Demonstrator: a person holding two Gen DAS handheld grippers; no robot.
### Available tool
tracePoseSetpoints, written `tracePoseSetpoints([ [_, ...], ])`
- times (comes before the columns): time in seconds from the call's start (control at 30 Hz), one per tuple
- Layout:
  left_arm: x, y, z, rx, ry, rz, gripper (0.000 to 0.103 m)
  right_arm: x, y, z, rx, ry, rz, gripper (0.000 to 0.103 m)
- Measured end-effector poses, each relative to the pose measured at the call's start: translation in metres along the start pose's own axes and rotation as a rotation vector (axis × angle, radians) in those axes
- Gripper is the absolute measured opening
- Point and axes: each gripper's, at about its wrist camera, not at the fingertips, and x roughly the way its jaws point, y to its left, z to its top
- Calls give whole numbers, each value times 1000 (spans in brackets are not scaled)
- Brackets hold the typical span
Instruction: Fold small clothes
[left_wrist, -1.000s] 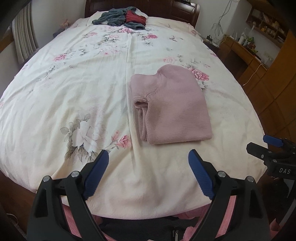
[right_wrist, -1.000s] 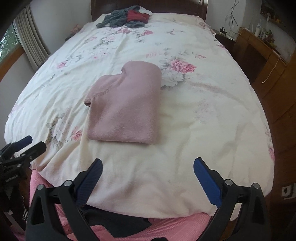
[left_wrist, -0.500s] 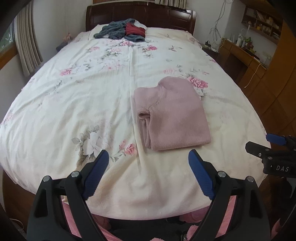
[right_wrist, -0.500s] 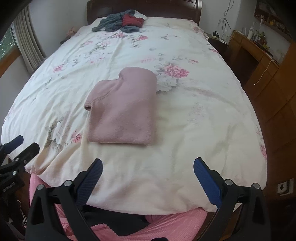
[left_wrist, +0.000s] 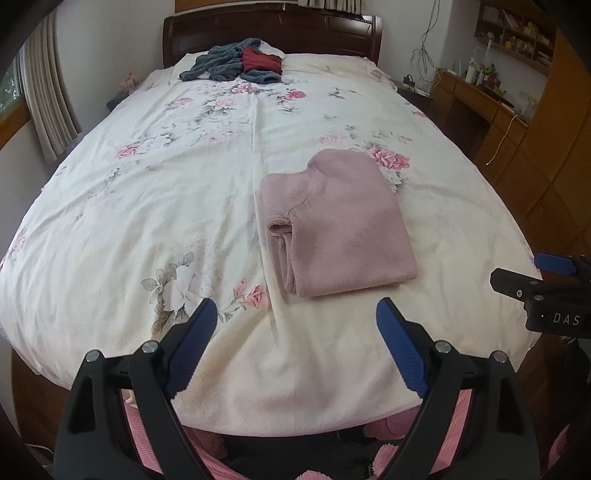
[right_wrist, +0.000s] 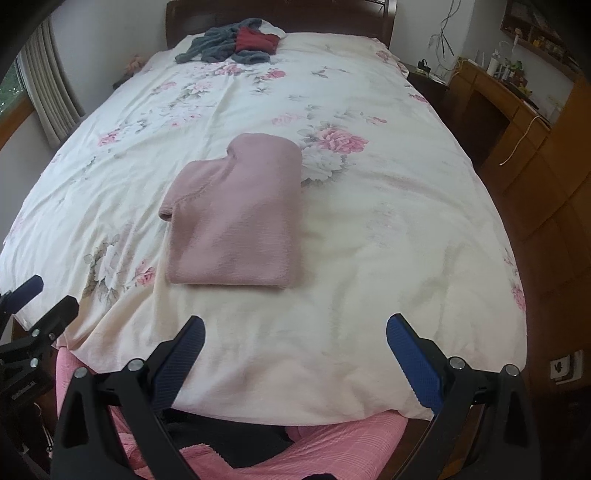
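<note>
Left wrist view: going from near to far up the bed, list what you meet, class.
Left gripper → folded pink sweater → pile of grey and red clothes → dark headboard.

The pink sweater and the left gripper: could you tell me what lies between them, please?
Only bare floral bedspread lies between the folded pink sweater and the open left gripper, clearest in the left wrist view.

Black left gripper (left_wrist: 293, 310) and right gripper (right_wrist: 295, 326), blue ribbed pads, silver screws.
</note>
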Motion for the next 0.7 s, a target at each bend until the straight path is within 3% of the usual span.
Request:
tracePoseSetpoints([
  [0.7, 6, -7, 2, 5, 17, 1, 87, 7, -10, 3, 16, 12, 25, 99],
])
